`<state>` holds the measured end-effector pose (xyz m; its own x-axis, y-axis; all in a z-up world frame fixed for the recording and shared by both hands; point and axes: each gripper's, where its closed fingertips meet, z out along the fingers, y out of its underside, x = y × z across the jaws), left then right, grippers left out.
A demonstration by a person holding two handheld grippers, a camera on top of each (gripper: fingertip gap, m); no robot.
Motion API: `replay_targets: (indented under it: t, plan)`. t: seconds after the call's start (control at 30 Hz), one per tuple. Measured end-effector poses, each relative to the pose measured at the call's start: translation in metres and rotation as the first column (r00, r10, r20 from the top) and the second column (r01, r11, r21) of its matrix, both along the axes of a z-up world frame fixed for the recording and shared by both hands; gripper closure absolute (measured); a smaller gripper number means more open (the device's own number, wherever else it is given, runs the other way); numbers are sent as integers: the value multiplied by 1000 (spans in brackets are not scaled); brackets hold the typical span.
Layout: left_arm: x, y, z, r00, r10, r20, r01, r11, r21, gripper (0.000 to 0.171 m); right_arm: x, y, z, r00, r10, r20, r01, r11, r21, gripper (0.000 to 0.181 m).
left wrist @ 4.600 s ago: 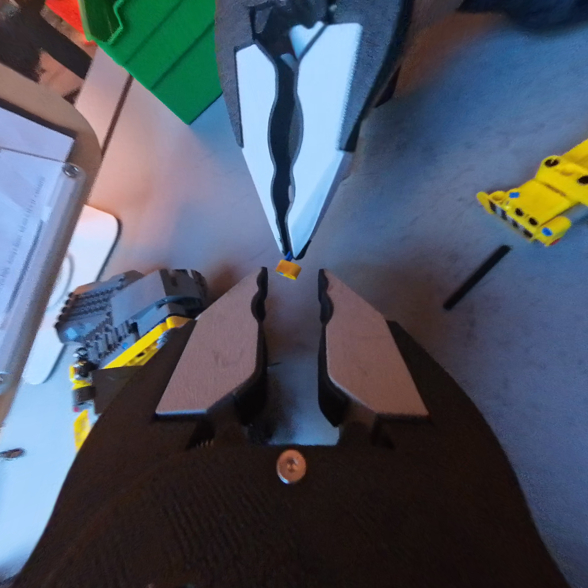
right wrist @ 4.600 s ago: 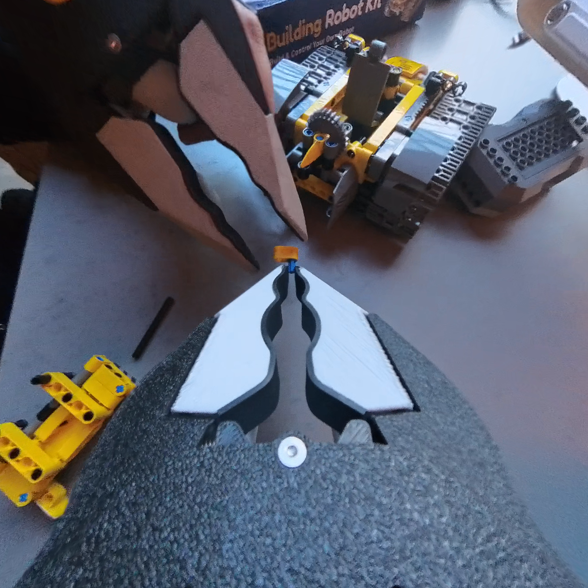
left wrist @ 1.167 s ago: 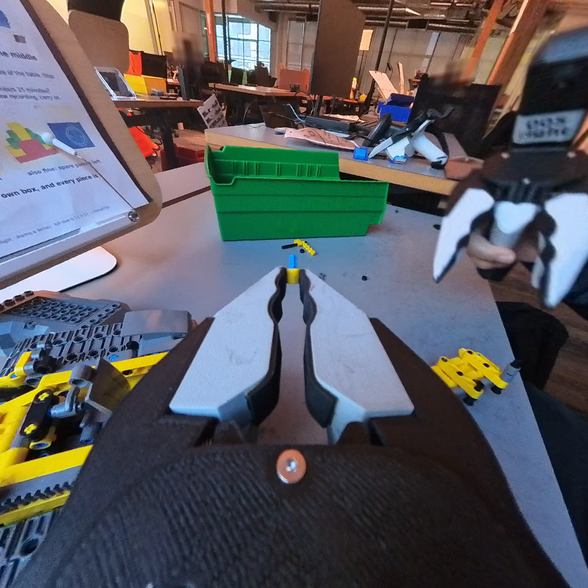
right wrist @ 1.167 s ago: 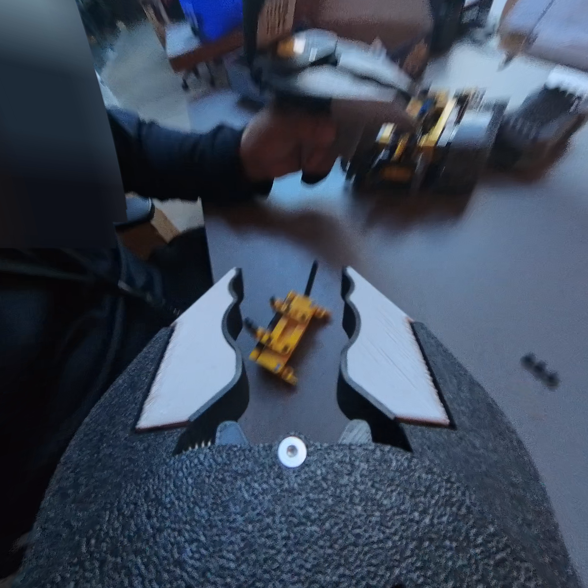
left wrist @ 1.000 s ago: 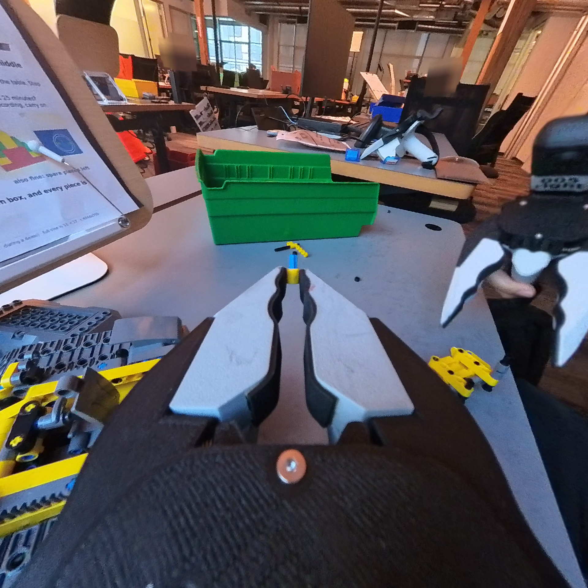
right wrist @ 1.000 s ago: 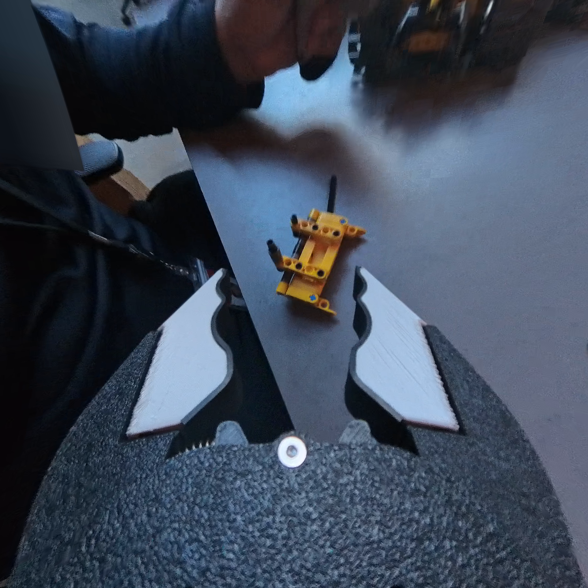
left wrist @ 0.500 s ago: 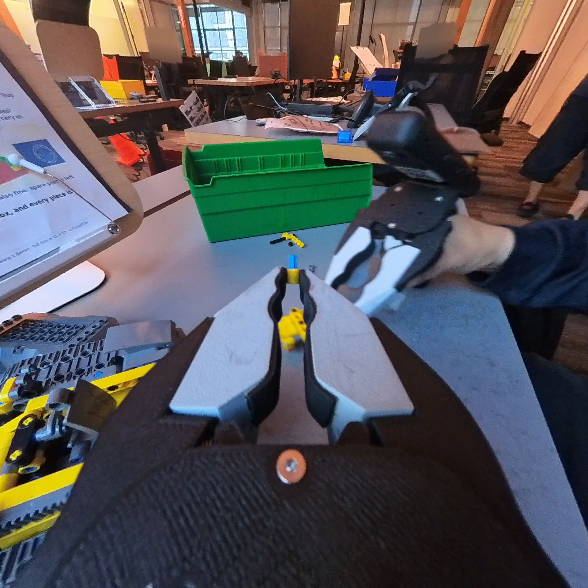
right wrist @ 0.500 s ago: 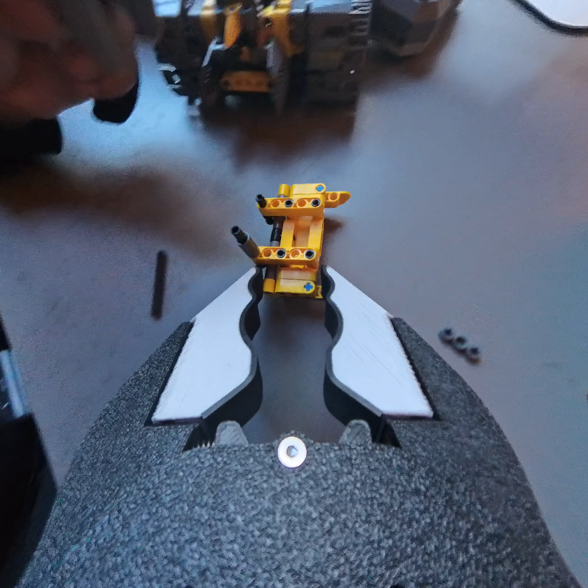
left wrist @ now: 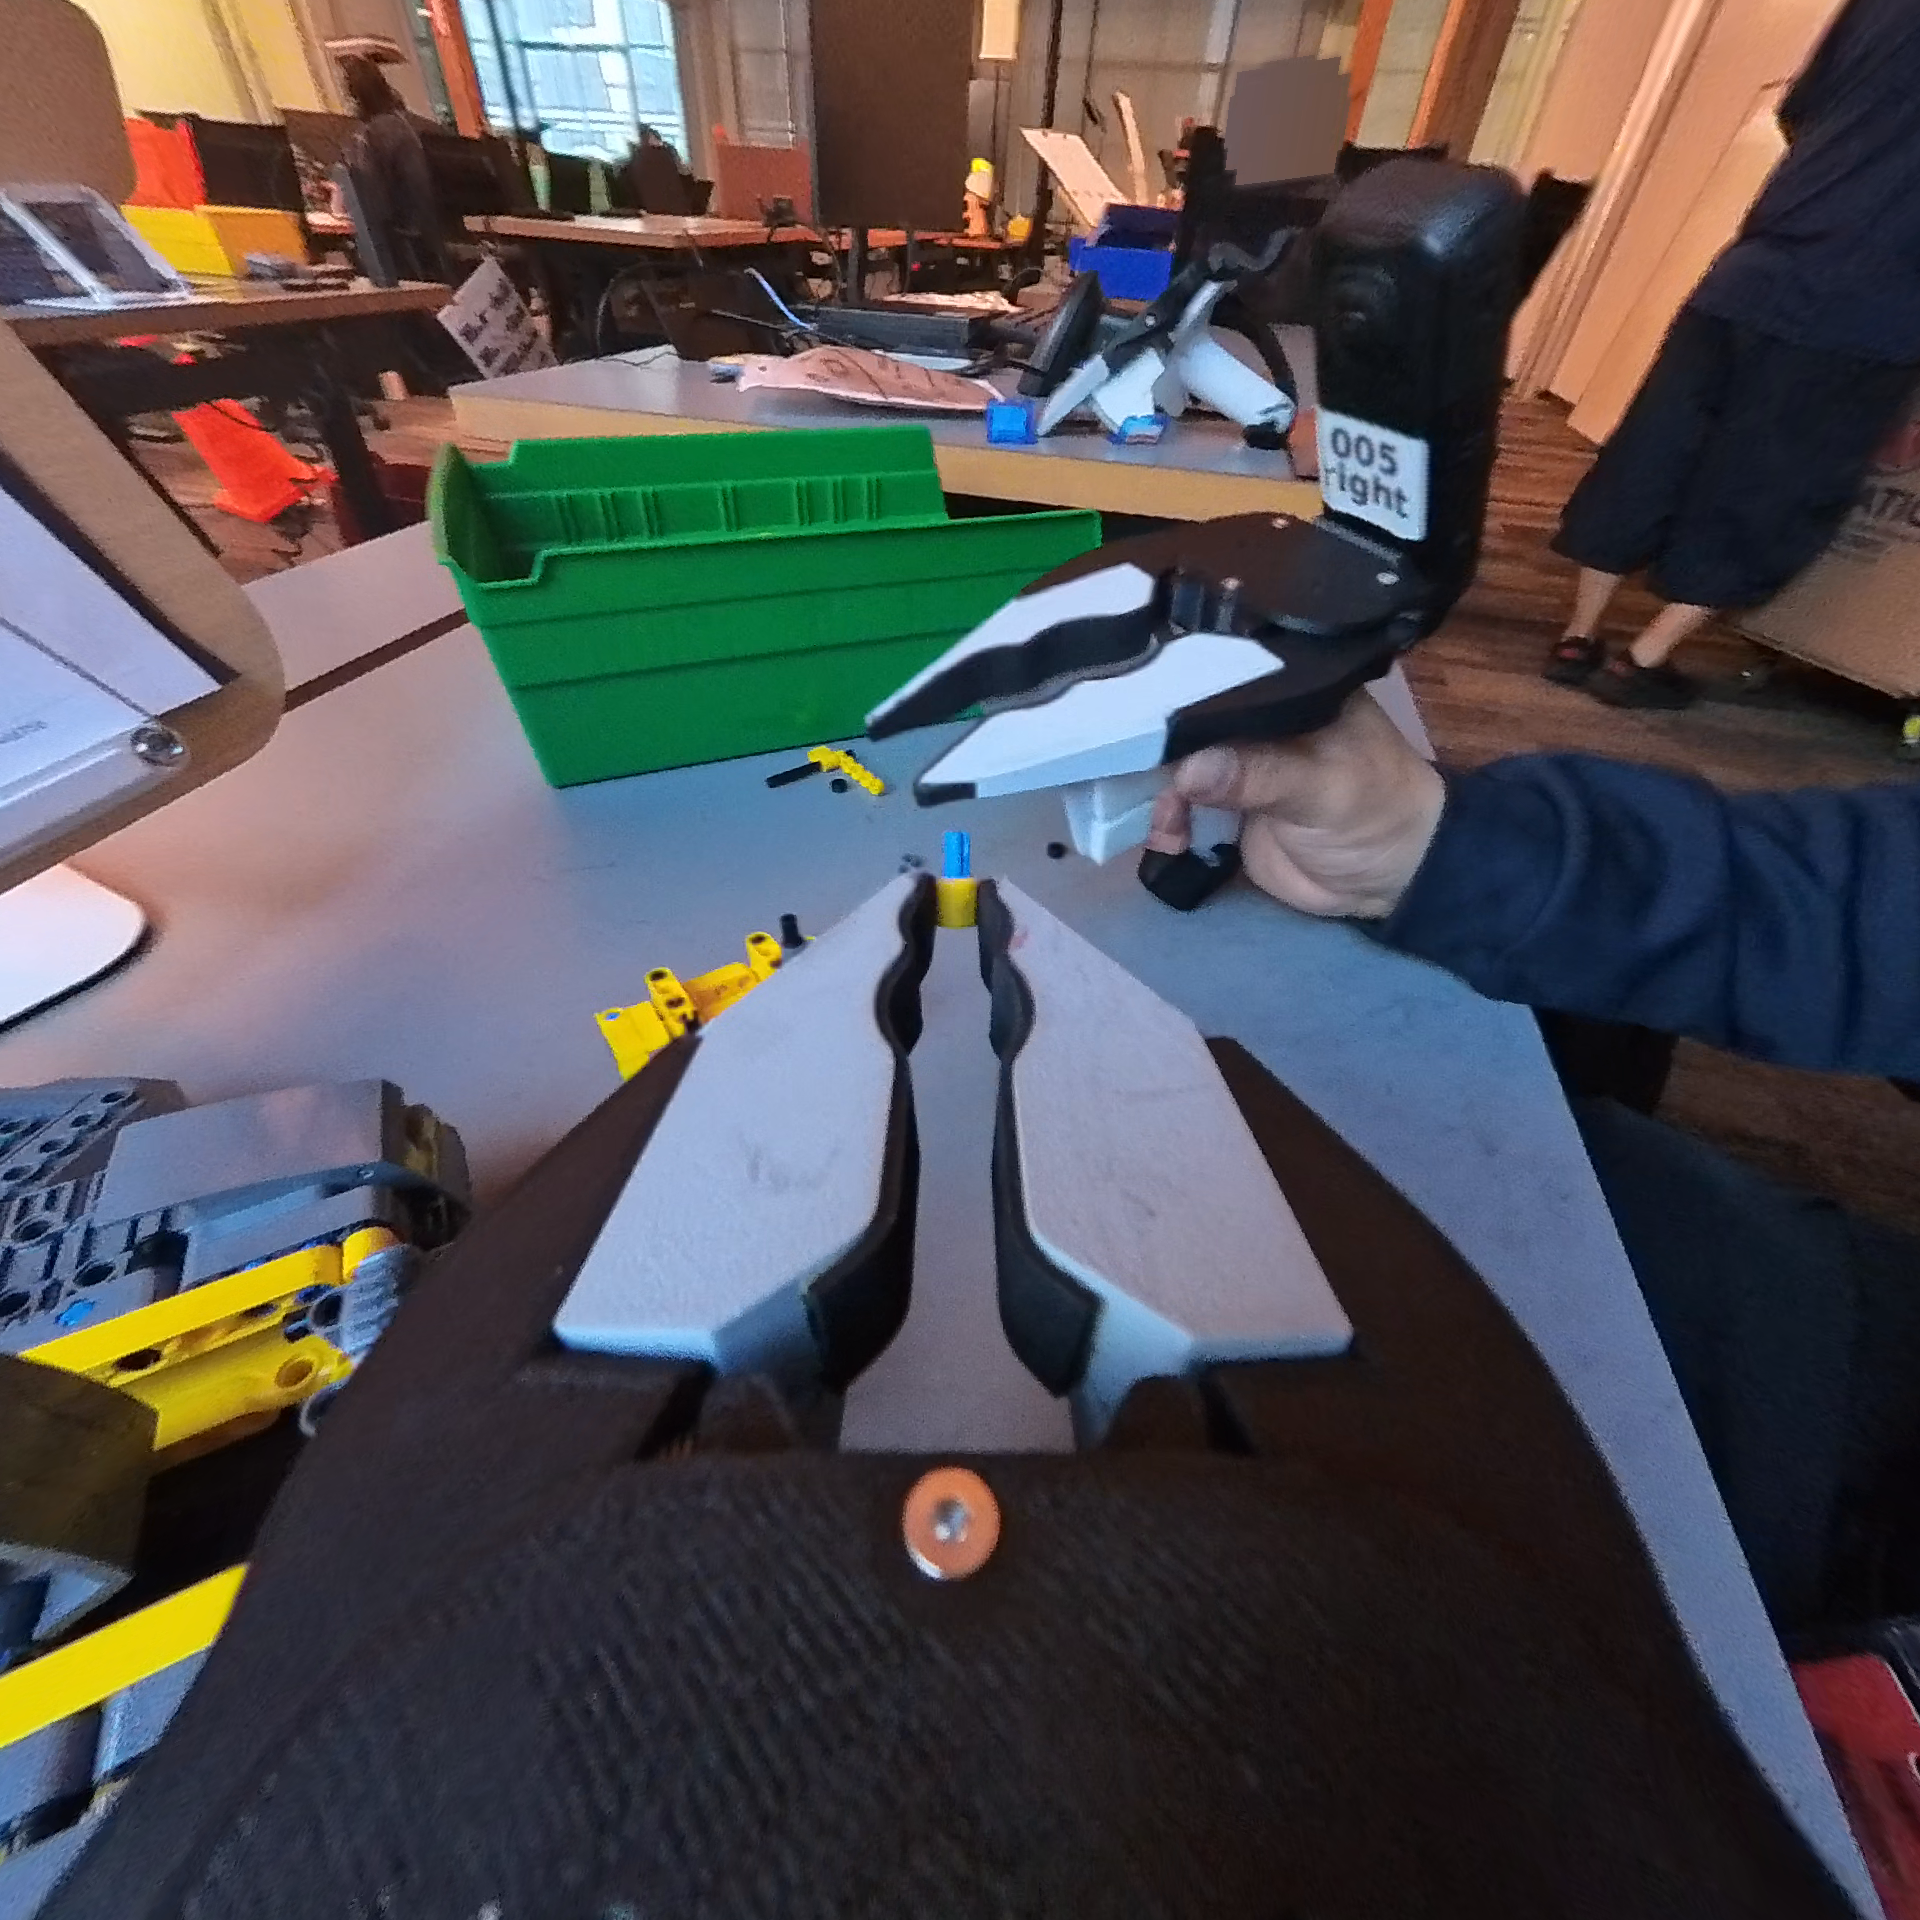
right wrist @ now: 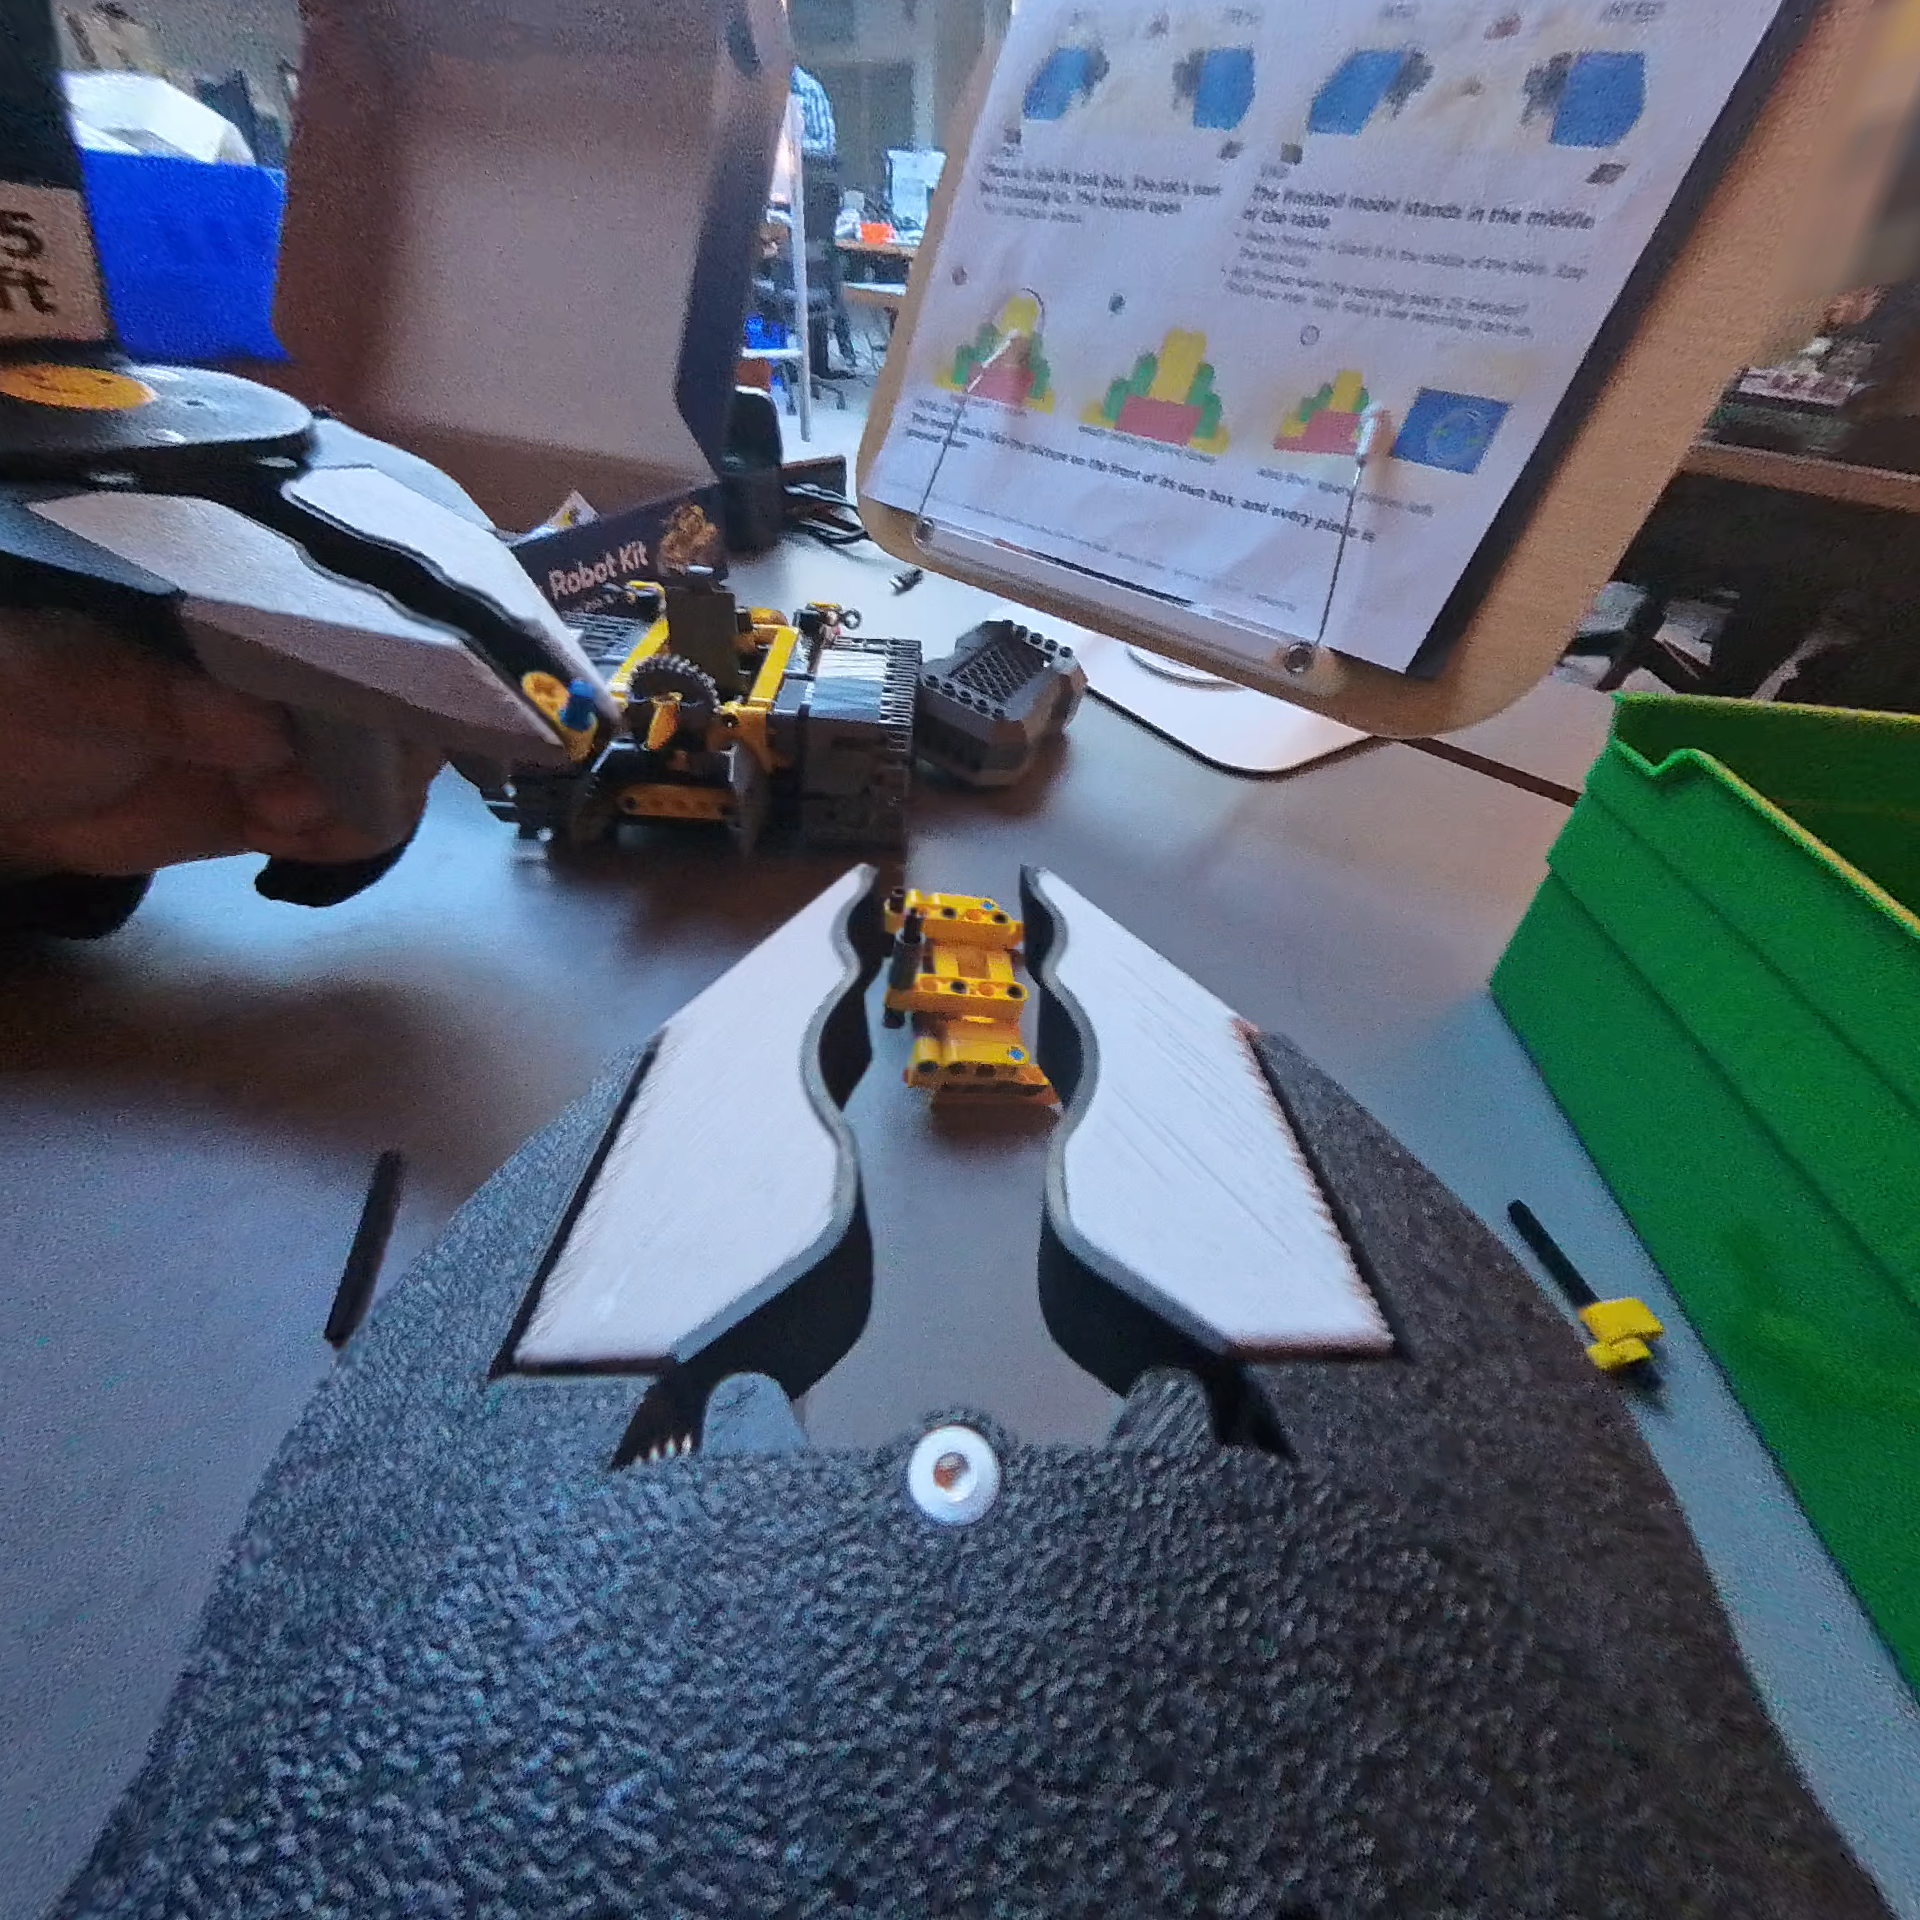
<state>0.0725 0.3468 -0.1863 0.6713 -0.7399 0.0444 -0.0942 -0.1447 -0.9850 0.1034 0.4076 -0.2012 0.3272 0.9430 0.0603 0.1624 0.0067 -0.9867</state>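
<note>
Your left gripper clamps 1 small yellow-and-blue piece; your right gripper, unclenched, apparently straddles the yellow assembly beside it.

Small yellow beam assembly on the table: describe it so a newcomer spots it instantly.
Start at the green bin, then look left across the grey table to the spot in front of the big tracked model. The small yellow beam assembly lies flat there, loose, with black pins sticking out.

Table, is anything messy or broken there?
Nothing looks broken, but loose pieces are scattered: a black rod lies alone, a black axle with a yellow end rests beside the green bin, and a small yellow assembly lies apart from the big model.
</note>
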Motion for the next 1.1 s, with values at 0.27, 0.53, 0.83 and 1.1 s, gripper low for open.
replay_targets:
  t: [0.27, 0.53, 0.83, 1.1]
  plan:
    - [0, -1, -5, 1000, -30, 6, 30, 999, -22, 166, -16, -21, -3, 996, 83, 36, -85, 995, 43, 145]
    - [8, -7, -14, 999, -48, -13, 48, 998, -51, 166, -16, -12, 1, 1000, 3, 16, -4, 997, 79, 153]
    - [-1, -8, -16, 999, -37, -37, 35, 998, -46, 166, -8, -14, 13, 996, 21, -89, -17, 999, 49, 156]
    - [-6, -15, -9, 995, -95, 32, 97, 994, -46, 166, -13, -49, 21, 960, 217, -177, -228, 973, -41, 181]
